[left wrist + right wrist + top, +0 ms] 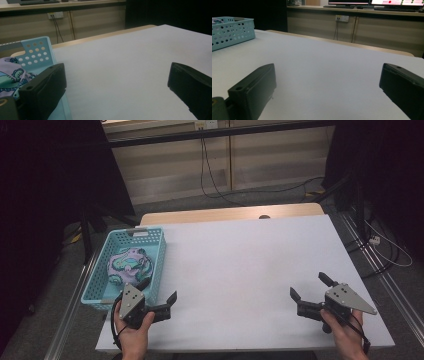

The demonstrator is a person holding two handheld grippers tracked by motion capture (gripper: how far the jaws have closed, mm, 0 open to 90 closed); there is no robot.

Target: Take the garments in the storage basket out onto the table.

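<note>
Basket [152,251] with patterned cloth [127,263] at table's [250,260] 9 o'clock edge; left gripper [159,294] just beside it, right gripper [308,286] at 4 o'clock, both jaws wide, holding nothing.

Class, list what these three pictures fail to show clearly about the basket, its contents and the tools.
- Patterned cloth: the turquoise basket walls and left tool hide its lower part in the high view; what lies beneath cannot be told.
- Basket in the left tool view: cut by the left edge.
- Right tool: its cable runs off the bottom edge.
</note>
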